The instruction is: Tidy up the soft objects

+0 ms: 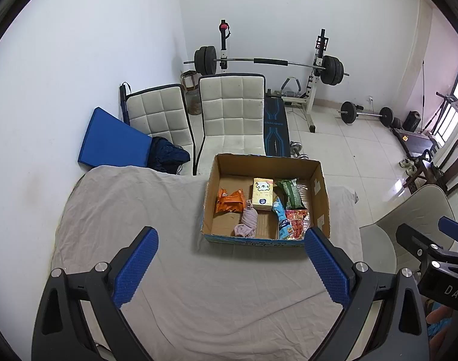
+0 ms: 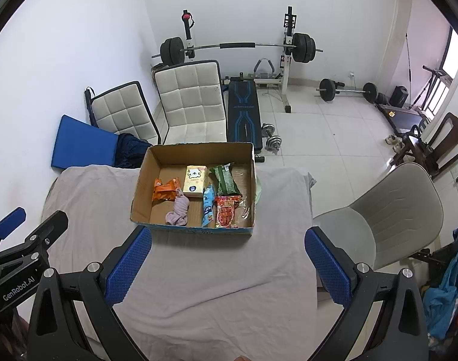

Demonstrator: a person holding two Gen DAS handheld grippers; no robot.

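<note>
An open cardboard box (image 1: 214,186) (image 2: 141,177) stands on a cloth-covered table (image 1: 123,210) (image 2: 87,204). Inside lie a pink cloth (image 1: 247,221) (image 2: 178,210), an orange packet (image 1: 229,201) (image 2: 165,190), a cream tissue pack (image 1: 262,194) (image 2: 195,180), a green packet (image 1: 290,194) (image 2: 225,180), a blue packet (image 1: 281,216) (image 2: 208,204) and a red packet (image 1: 297,224) (image 2: 225,212). My left gripper (image 1: 230,266) is open and empty, above the table short of the box. My right gripper (image 2: 229,266) is open and empty, also short of the box.
Two white padded chairs (image 1: 232,114) (image 2: 189,99) and a blue mat (image 1: 113,141) stand behind the table. A grey chair (image 2: 385,216) is to the right. A weight bench with barbell (image 1: 274,63) and dumbbells (image 2: 269,140) fill the far floor.
</note>
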